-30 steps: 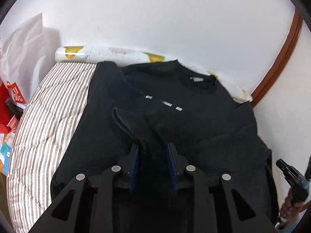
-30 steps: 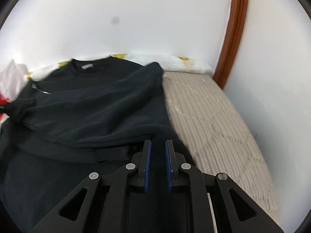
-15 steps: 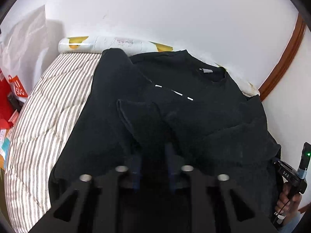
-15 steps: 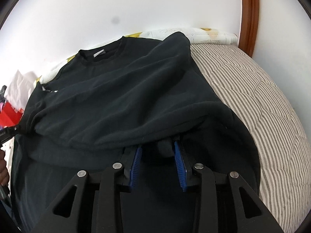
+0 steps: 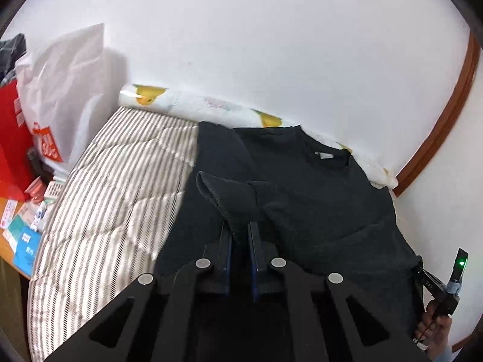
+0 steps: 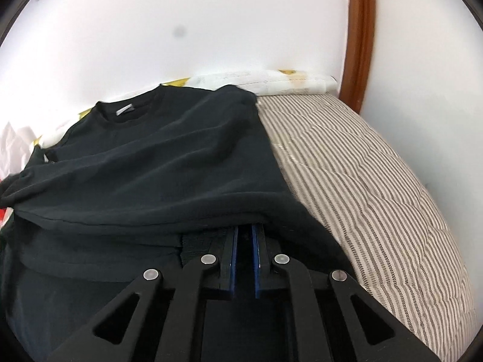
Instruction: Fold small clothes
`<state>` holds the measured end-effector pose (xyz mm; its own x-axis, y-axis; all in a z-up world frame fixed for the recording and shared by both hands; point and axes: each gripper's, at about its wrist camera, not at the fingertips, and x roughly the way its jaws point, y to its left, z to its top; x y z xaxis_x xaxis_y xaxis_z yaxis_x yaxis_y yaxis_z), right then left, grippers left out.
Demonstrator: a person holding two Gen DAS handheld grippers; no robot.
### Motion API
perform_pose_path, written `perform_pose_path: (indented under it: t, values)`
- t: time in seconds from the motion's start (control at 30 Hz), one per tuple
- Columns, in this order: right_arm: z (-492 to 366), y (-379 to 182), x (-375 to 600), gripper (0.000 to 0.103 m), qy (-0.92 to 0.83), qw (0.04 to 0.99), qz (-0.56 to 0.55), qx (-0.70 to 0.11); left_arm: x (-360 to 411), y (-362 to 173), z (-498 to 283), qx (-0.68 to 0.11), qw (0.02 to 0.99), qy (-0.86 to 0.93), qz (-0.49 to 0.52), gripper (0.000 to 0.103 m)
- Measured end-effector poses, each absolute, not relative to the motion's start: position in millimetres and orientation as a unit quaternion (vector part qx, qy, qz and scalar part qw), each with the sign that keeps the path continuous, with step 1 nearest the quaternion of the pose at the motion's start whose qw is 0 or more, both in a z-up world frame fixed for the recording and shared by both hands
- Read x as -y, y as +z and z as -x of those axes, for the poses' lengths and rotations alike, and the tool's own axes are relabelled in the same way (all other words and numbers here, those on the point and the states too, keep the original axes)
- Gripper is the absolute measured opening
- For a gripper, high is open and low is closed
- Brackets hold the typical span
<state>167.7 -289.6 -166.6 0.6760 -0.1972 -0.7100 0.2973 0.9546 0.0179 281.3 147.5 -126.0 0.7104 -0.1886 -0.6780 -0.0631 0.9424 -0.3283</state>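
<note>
Two grippers are pinching one black sweatshirt [image 5: 317, 199] that lies flat on a striped bed cover [image 5: 114, 187], with its neck up by the wall. The left gripper [image 5: 240, 235] is squeezed tight on a sleeve cuff [image 5: 217, 193], and the cuff sticks up between its blue pads. The right gripper [image 6: 245, 235] is squeezed almost closed too, with its tips tucked under a folded edge of the same sweatshirt [image 6: 157, 163], so it looks to be gripping dark cloth there, though the pinch itself is hidden.

I think a fold is under way. Some things could go wrong from here. The cuff is only a small bite of cloth, so a quick pull could make it slip out and flop back. If one hand pulls harder than the other, the shirt could bunch up or twist. The cloth could also slide on the bed cover and drag the whole shirt crooked, so the fold would come out messy.
</note>
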Motion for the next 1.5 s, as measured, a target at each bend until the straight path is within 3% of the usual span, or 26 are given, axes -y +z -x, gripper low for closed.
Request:
perform_pose_path:
  t: [0.47, 0.63, 1.03, 1.5]
  values:
    - [-122.5, -153.1, 288.6, 0.014, -0.136, 0.907, -0.043, -0.397, -140.7, -164.3, -263.6, -0.448, 0.883, 0.002, 0.138, 0.017]
    - [-96.2, -152.2, 288.7, 0.031, -0.144, 0.906, -0.041, -0.396, -131.2, -151.5, -237.5, -0.435, 0.893, 0.011, 0.114, 0.017]
    - [-37.1, -143.6, 282.8, 0.032, -0.168, 0.906, -0.017, -0.387, -103.3, -123.5, -162.1, -0.413, 0.907, 0.017, 0.086, 0.017]
    - [32.3, -167.4, 279.0, 0.032, -0.125, 0.895, -0.016, -0.427, -112.4, -155.1, -66.2, -0.449, 0.889, 0.029, 0.086, 0.017]
